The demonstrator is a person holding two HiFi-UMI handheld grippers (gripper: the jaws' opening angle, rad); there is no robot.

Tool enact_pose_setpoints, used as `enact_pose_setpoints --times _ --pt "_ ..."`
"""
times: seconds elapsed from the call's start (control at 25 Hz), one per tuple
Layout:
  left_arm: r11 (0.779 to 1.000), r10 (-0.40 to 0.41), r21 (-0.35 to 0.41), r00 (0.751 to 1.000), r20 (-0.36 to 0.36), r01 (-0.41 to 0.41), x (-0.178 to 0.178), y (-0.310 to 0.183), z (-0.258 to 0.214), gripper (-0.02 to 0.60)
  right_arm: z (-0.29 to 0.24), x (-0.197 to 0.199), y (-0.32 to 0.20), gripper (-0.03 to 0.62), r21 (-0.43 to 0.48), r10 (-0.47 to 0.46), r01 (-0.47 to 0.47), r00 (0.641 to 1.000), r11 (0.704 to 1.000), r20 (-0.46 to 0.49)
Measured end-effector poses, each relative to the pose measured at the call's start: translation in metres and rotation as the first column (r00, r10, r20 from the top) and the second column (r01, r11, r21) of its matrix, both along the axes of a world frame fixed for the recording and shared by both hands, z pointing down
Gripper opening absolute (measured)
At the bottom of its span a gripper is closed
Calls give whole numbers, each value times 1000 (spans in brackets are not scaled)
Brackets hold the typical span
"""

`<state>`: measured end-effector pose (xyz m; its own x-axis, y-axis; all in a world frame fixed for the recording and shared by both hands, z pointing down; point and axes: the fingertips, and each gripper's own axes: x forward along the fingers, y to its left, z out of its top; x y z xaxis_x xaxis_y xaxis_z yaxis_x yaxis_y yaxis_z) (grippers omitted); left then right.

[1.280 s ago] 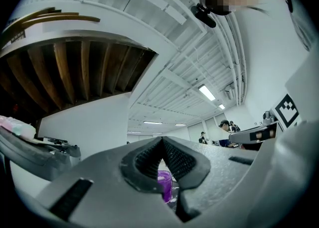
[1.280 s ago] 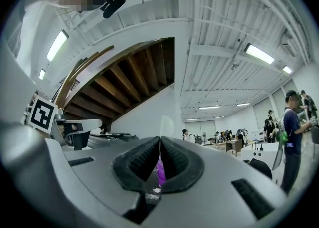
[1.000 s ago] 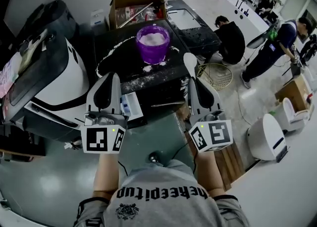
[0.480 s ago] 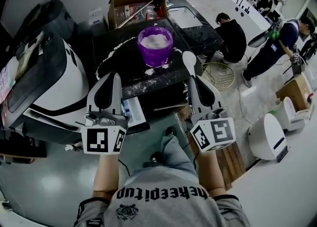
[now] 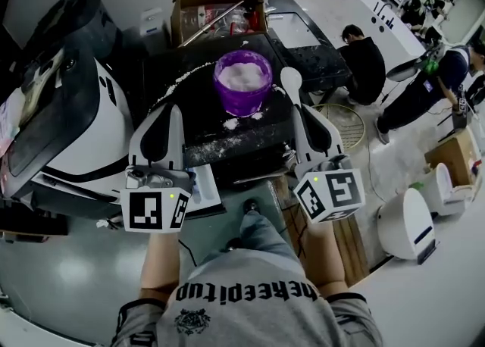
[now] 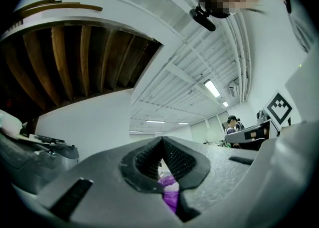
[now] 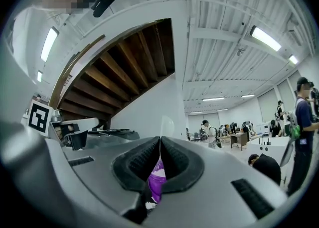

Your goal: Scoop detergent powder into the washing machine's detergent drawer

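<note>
The purple tub (image 5: pixel 242 80) of powder is set on the dark machine top (image 5: pixel 189 114). Just to its right, the white spoon (image 5: pixel 291 80) is pointed away, pinched by the nearer right gripper (image 5: pixel 298 110). The left gripper (image 5: pixel 175 110) is closed on nothing.

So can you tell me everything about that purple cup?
The cup is round and see-through purple, plastic by its look, with no lid. It stands upright on a black top and is filled to the brim with white powder. More powder lies spilled at its foot and in a curved trail to its left. The white spoon is just to its right and seems not to touch it. Nothing holds the cup.
</note>
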<state>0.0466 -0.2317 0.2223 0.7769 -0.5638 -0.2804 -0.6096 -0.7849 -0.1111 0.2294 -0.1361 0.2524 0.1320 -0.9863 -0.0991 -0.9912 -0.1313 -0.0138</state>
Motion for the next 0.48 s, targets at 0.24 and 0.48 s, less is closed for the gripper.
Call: enact_pose_setpoints --times 0.24,0.48 --pt "1000 -26 -3 1000 -10 26 24 -30 -2 3 -4 27 -37 6 -8 -39 39 999 999 -11" --pt "999 -50 -9 999 -11 50 47 -50 -1 3 -2 50 -66 6 -37 -82 81 996 996 -18"
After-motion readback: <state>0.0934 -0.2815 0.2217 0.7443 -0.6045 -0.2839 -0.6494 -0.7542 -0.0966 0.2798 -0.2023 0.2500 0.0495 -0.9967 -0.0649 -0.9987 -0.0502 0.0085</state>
